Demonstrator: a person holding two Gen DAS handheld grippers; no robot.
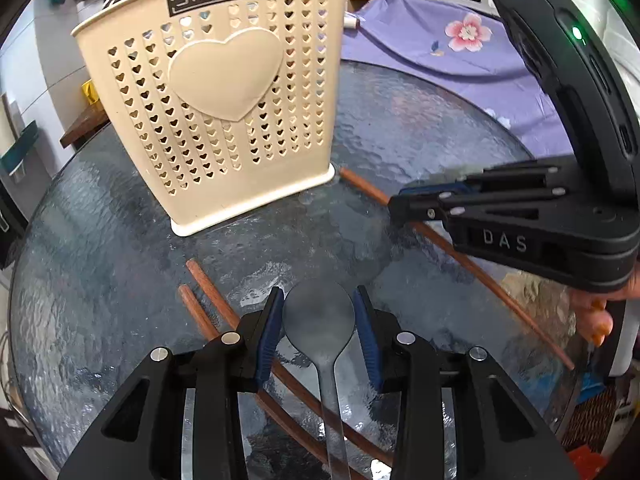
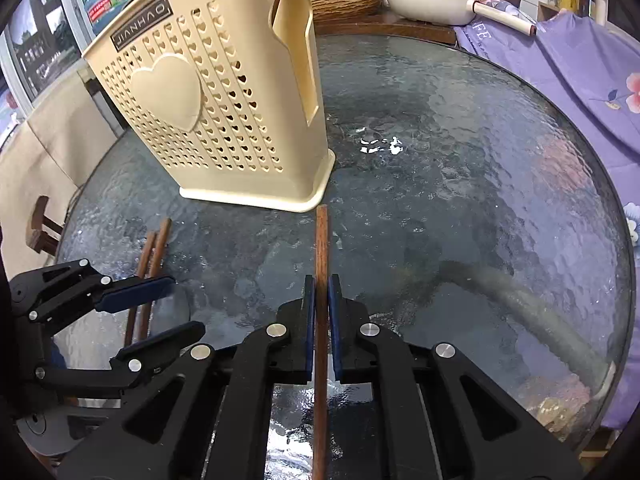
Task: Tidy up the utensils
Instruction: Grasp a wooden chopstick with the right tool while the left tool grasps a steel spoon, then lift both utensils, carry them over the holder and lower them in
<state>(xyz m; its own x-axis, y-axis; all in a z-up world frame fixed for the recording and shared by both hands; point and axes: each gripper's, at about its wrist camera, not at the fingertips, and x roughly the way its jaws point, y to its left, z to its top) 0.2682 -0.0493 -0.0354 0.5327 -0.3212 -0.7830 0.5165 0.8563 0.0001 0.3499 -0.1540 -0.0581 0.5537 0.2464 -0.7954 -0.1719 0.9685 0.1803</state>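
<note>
Left gripper (image 1: pixel 319 322) is straddling my spoon (image 1: pixel 320 316), pads not pressing; handle running back between them; right gripper (image 2: pixel 321 320) is pinching a chopstick (image 2: pixel 321 248).

round rippled glossy glass surface (image 2: pixel 460 168); matt beige perforated plastic utensil holder (image 1: pixel 224 92) at twelve o'clock; smooth brown wooden chopsticks (image 1: pixel 208 312); dull grey metal spoon (image 1: pixel 319 320).

The left tool (image 1: pixel 319 322) points steeply down, its blue pads (image 1: pixel 269 330) standing just off either side of a spoon (image 1: pixel 320 320). The right tool (image 2: pixel 321 312) points down likewise, clamped on a chopstick (image 2: pixel 321 240). Fingers (image 1: pixel 596 320) show beneath the right tool.
</note>
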